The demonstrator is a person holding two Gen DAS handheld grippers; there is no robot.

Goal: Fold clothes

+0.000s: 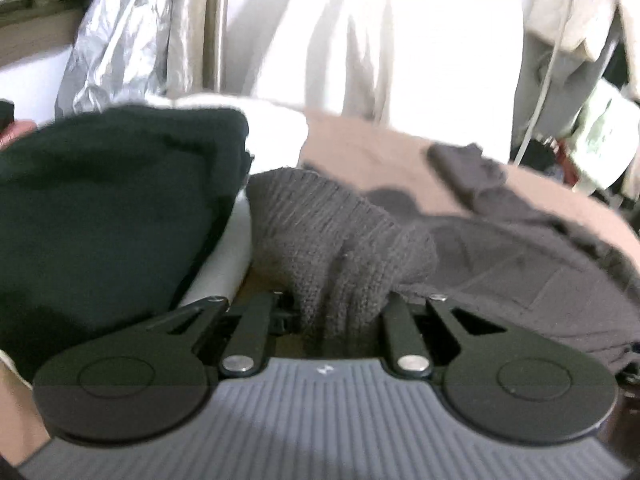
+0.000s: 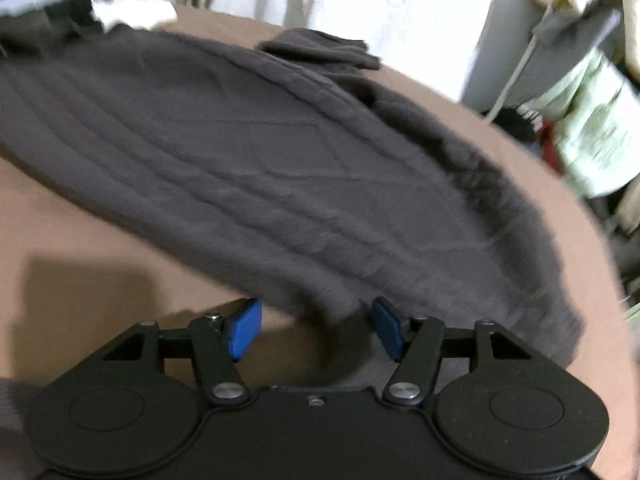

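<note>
- The grey knitted sweater [image 2: 256, 168] lies spread across the brown desk [image 2: 92, 216], its cable and diamond pattern facing up; it serves as the landmark here.
- The left tool [image 1: 336, 312] has a bunched ribbed part of the sweater [image 1: 340, 248] between its fingers. The knit fills the gap, and the fingertips themselves are hidden by the cloth, so it appears clamped on it.
- Just left of that gathered knit, in the left wrist view, sits a dark green garment [image 1: 112, 200], folded into a thick pile, with a pale surface showing between the two.
- Beyond the sweater in the same view, a sleeve end [image 1: 464, 168] rests flat on the desk [image 1: 360, 148].
- The right tool [image 2: 316, 330] sits at the near edge of the sweater with its blue pads [image 2: 244, 330] standing well apart; nothing is between them, and the sweater's hem lies just beyond their tips.
- Behind the sweater's far side hang white curtains [image 2: 360, 8].
- To the right of the sweater, off the desk's edge, is a blurred clutter of pale bags [image 2: 592, 132] and dark items.
</note>
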